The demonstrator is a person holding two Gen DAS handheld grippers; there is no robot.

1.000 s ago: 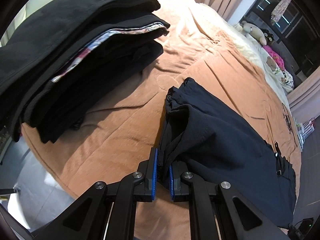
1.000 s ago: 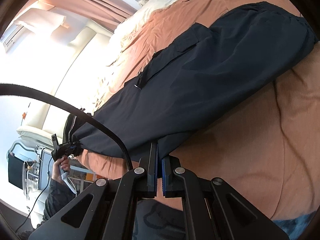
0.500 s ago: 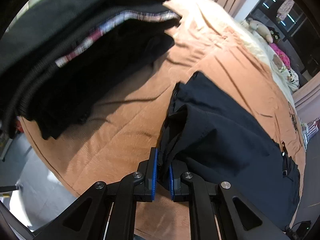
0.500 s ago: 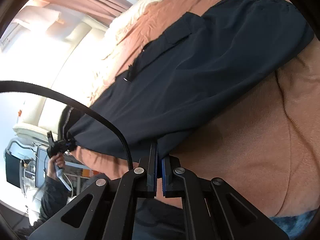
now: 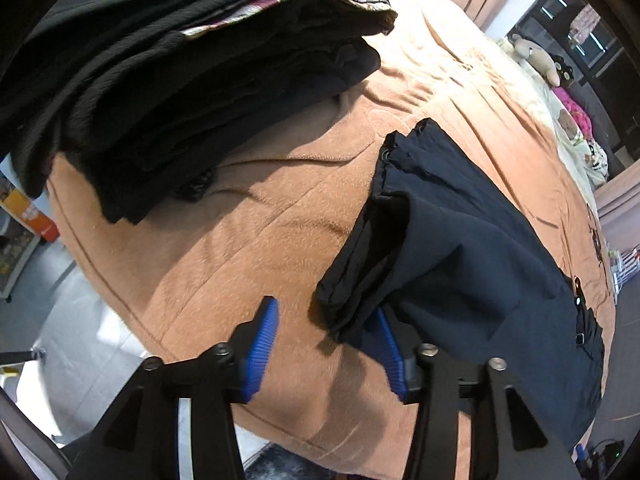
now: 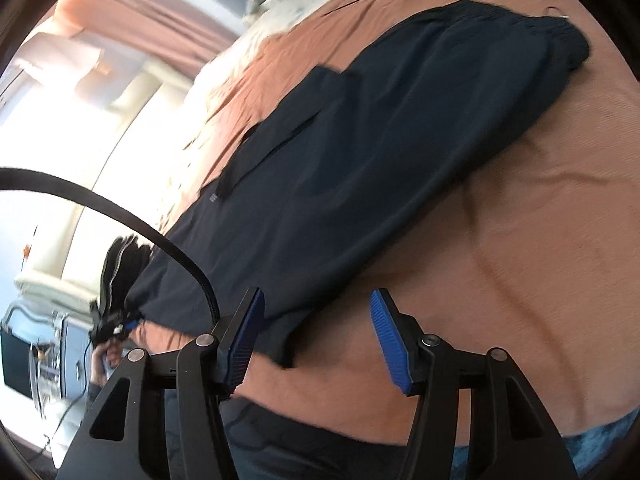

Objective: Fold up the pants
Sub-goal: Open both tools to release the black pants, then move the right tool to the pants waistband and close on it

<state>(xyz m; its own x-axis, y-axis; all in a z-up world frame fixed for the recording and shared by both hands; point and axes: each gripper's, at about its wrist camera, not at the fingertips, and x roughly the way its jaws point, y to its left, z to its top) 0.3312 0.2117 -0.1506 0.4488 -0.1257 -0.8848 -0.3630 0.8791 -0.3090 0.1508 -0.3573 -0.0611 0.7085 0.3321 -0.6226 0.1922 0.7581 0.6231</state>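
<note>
Both grippers are standing wide open and holding nothing. Left gripper (image 5: 326,344) is hovering at the near edge of the bed, its blue pads spread; the leg hems of the pants (image 5: 460,248) are bunching up just ahead of it and covering part of its right-side pad, though whether the cloth is actually touching that pad is not resolvable. Right gripper (image 6: 320,336) is hovering over the opposite end, with the corner of the pants (image 6: 360,184) lying between its spread pads and running behind its left-side pad; contact is not resolvable here either. In the left wrist view the far end of the pants is running out of frame at the lower right, and in the right wrist view motion blur is softening the fabric edges. A black cable (image 6: 120,216) is crossing in front of the pants in that view. The pants are lying flat on the brown blanket (image 5: 248,248), legs doubled together, long axis running diagonally across the bed from the hems near the left gripper toward the waistband at the far upper right of the right wrist view. A stack of folded dark clothes (image 5: 180,80) is sitting on the blanket near the hems but apart from them, partly cut off by the frame.
</note>
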